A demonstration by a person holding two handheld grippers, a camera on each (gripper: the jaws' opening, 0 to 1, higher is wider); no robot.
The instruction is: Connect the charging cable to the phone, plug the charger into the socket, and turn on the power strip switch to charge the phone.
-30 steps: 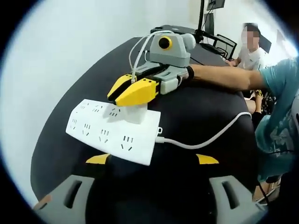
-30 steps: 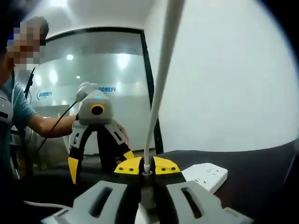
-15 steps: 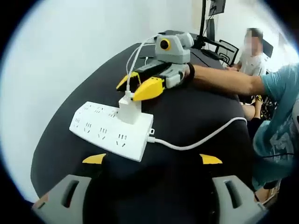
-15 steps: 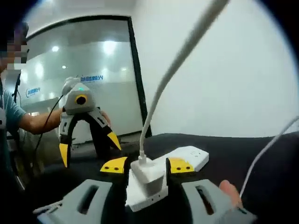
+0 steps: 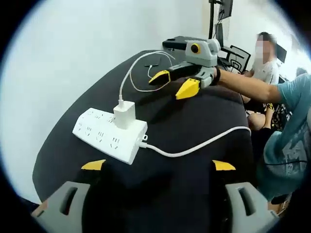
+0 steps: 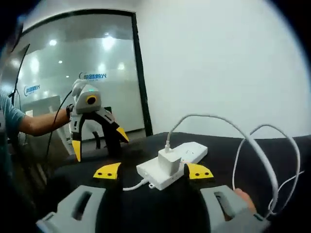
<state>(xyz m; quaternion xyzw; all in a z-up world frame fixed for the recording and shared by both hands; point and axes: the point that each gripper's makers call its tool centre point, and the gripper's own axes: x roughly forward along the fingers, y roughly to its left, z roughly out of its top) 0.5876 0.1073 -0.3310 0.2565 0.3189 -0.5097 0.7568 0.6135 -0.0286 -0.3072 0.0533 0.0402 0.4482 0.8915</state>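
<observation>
Nearest in the left gripper view, left gripper (image 5: 159,166) with jaws spread wide and empty over the black table (image 5: 194,194). Just beyond, white power strip (image 5: 109,134) lying flat with white charger (image 5: 123,115) standing plugged in its socket, charging cable (image 5: 133,73) curving away toward the far side. Farther, right gripper (image 5: 177,84) hovering apart from the strip, jaws also spread, nothing held.
</observation>
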